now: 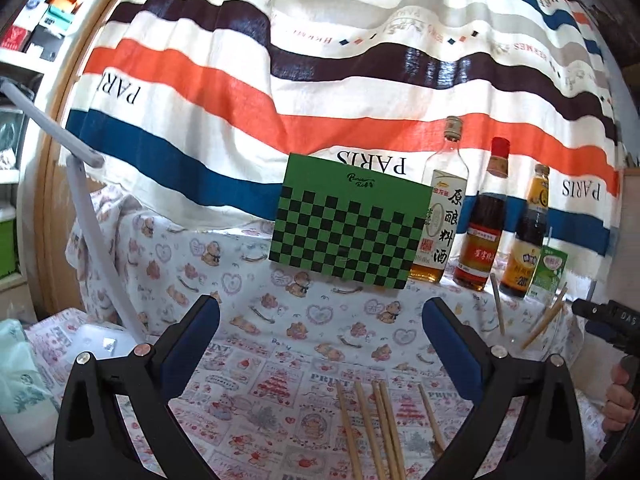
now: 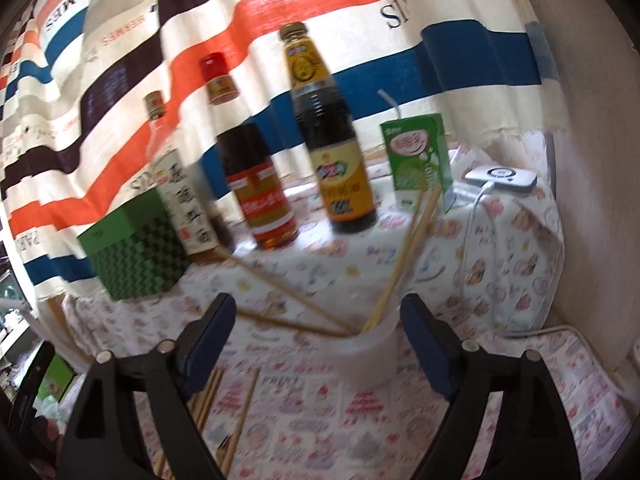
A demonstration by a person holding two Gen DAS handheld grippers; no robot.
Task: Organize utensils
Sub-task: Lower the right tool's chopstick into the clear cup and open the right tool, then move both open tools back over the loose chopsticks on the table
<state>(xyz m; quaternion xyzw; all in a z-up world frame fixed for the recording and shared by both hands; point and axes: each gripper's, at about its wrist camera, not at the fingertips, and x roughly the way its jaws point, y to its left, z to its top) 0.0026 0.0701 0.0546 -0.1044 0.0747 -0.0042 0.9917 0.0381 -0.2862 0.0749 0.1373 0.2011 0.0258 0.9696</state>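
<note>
Several wooden chopsticks (image 1: 372,420) lie loose on the patterned cloth just below my left gripper (image 1: 320,340), which stands open with nothing between its fingers. In the right wrist view a clear plastic cup (image 2: 374,346) sits between the wide-apart fingers of my right gripper (image 2: 320,336). The pads do not press on it. Several chopsticks (image 2: 404,256) lean out of the cup at different angles. More loose chopsticks (image 2: 216,400) lie at the lower left. In the left wrist view the same cup's chopsticks (image 1: 546,320) show at the right.
A green checkered box (image 1: 348,228) stands at the back, with three sauce bottles (image 1: 482,232) and a green drink carton (image 2: 416,156) to its right. A white device with a cable (image 2: 500,178) lies far right. A white lamp arm (image 1: 96,232) rises at left. A striped cloth hangs behind.
</note>
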